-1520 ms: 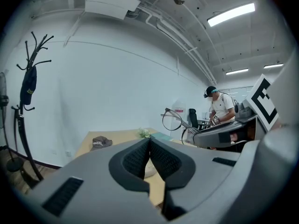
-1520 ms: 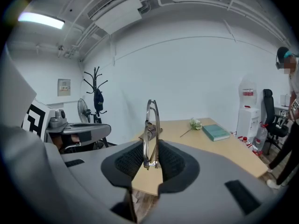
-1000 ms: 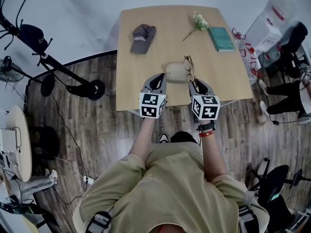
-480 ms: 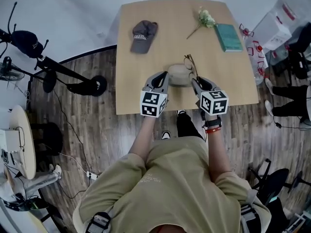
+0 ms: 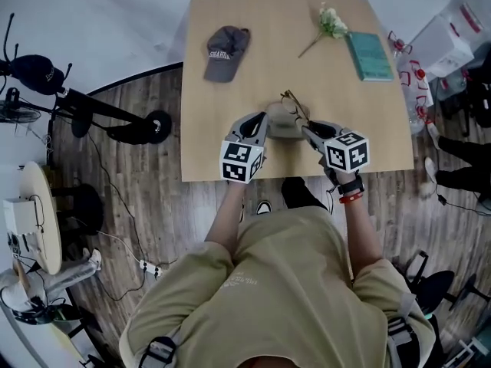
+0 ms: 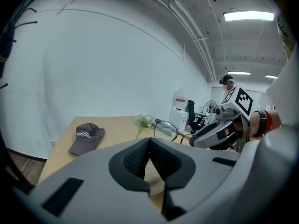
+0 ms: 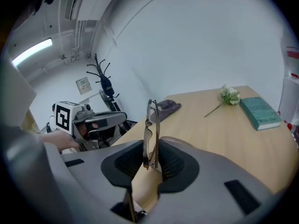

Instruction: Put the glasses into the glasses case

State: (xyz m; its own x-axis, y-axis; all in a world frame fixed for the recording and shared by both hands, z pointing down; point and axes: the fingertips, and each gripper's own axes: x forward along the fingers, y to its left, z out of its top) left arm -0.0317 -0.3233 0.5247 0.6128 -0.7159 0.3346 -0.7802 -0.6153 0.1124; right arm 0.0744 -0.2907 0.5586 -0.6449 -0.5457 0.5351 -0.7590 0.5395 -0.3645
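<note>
A beige glasses case [image 5: 284,123] lies on the wooden table [image 5: 230,152] near its front edge. My left gripper [image 5: 261,123] is at the case's left side; I cannot tell if it touches. In the left gripper view its pads [image 6: 149,146] meet at the tips with nothing seen between them. My right gripper [image 5: 308,129] is at the case's right side, shut on thin-framed glasses [image 5: 294,104]. In the right gripper view the glasses [image 7: 152,125] stand on edge between the pads, lenses up. They hang just above the case.
A dark cap [image 5: 225,48] lies at the table's far left. A white flower [image 5: 330,23] and a teal book [image 5: 370,55] lie at the far right. Chairs, boxes and a fan stand surround the table on the wooden floor.
Both grippers have moved forward from the table's front edge and now flank the case. The right one has tipped downward, bringing the glasses over the case.
</note>
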